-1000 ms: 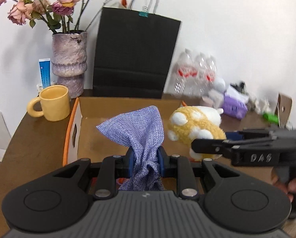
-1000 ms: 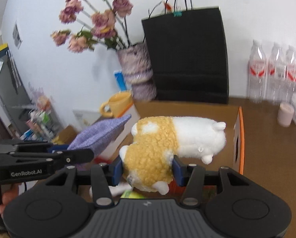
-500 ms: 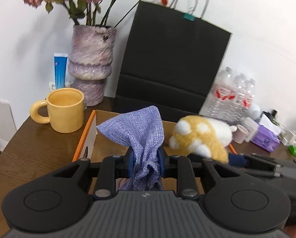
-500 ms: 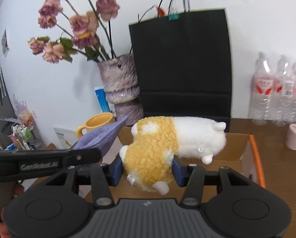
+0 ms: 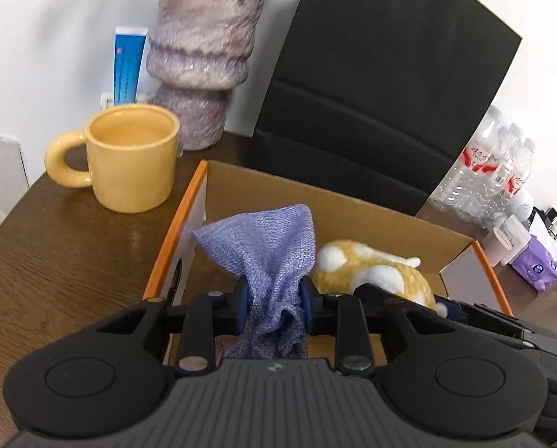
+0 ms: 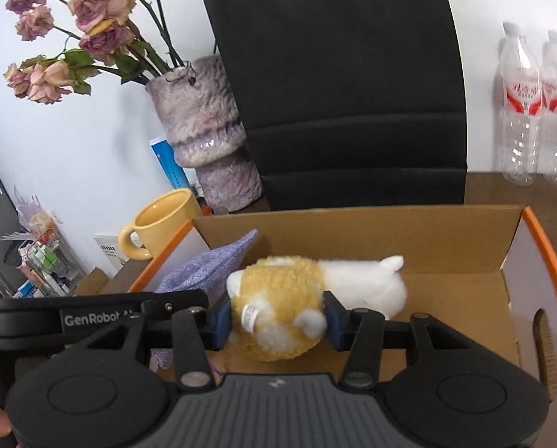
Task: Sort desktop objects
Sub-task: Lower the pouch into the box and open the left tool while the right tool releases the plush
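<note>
My left gripper (image 5: 274,300) is shut on a purple woven cloth (image 5: 267,246) and holds it inside the open cardboard box (image 5: 353,205) with orange edges. My right gripper (image 6: 276,321) is shut on a yellow and white plush toy (image 6: 285,298), low inside the same box (image 6: 465,246). The plush (image 5: 375,272) shows to the right of the cloth in the left wrist view. The cloth (image 6: 211,268) and the left gripper body show at the left in the right wrist view.
A yellow mug (image 5: 129,156) stands left of the box on the brown table (image 5: 54,246). Behind are a purple vase (image 5: 203,56) with dried roses (image 6: 91,11), a black paper bag (image 5: 382,74), water bottles (image 6: 532,104) and small items at the right (image 5: 532,261).
Both grippers have moved forward and down into the box, still holding the cloth and the plush. The box, mug and vase now look closer.
</note>
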Demonstrator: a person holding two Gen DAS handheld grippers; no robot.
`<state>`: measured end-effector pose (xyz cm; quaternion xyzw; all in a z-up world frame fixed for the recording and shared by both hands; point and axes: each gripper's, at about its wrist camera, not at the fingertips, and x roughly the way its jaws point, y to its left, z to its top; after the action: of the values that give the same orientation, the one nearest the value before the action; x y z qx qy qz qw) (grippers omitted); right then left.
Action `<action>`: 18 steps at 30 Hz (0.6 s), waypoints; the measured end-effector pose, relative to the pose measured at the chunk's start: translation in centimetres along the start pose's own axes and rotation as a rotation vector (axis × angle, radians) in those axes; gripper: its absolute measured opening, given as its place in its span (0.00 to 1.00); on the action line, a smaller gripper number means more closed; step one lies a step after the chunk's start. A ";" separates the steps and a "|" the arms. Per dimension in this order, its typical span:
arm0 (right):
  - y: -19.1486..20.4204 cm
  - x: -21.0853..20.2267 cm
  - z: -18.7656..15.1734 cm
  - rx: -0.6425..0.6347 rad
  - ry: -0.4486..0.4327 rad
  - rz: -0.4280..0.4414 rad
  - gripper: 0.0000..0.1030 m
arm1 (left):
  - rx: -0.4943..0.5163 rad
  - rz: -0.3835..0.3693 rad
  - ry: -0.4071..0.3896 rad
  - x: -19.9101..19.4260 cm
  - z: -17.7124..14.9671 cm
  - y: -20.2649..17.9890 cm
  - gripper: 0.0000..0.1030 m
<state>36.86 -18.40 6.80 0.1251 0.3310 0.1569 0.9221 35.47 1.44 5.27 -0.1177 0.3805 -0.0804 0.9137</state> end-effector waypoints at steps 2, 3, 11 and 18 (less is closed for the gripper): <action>-0.5 0.3 -0.2 0.029 0.008 0.015 0.47 | -0.009 0.008 0.013 0.4 -0.1 0.2 0.31; -0.7 0.3 -0.4 0.044 0.015 0.022 0.48 | -0.013 0.010 0.017 0.6 -0.1 0.3 0.33; -3.2 -0.2 -0.2 0.180 0.038 0.064 0.89 | -0.072 0.058 -0.025 -0.9 0.0 0.7 0.98; -1.8 -2.0 0.3 0.103 0.003 0.031 1.00 | -0.058 0.099 -0.121 -3.5 0.0 0.0 1.00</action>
<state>35.99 -20.81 7.59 0.1775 0.3381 0.1542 0.9113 33.01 2.28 7.66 -0.1300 0.3319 -0.0168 0.9342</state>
